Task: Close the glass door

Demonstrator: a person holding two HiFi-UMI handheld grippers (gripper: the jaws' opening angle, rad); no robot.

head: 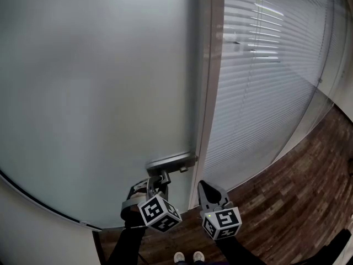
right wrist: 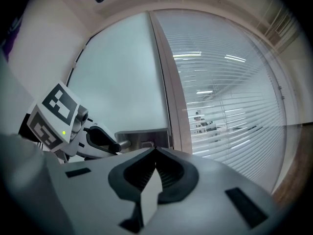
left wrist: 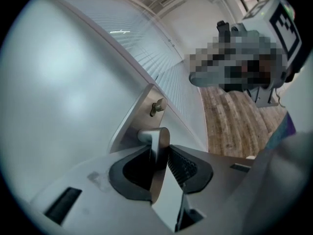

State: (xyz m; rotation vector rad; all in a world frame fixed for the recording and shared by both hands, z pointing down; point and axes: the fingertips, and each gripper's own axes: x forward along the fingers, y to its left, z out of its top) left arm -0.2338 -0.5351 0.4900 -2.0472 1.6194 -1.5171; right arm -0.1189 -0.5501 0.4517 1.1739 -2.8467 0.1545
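Frosted glass door [head: 99,93], its edge beside the frame [head: 212,65]: metal handle [head: 172,162] at its lower right edge clamped in left gripper [head: 161,179] jaws; right gripper [head: 204,187] jaws clenched, empty.

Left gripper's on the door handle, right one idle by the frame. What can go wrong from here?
1. The left gripper clamps a smooth metal lever handle. It may slip or twist in the pads when the glass door is moved.
2. The right gripper, shut and empty, sits close to the door frame. It could knock against the frame or get caught at the door's edge.
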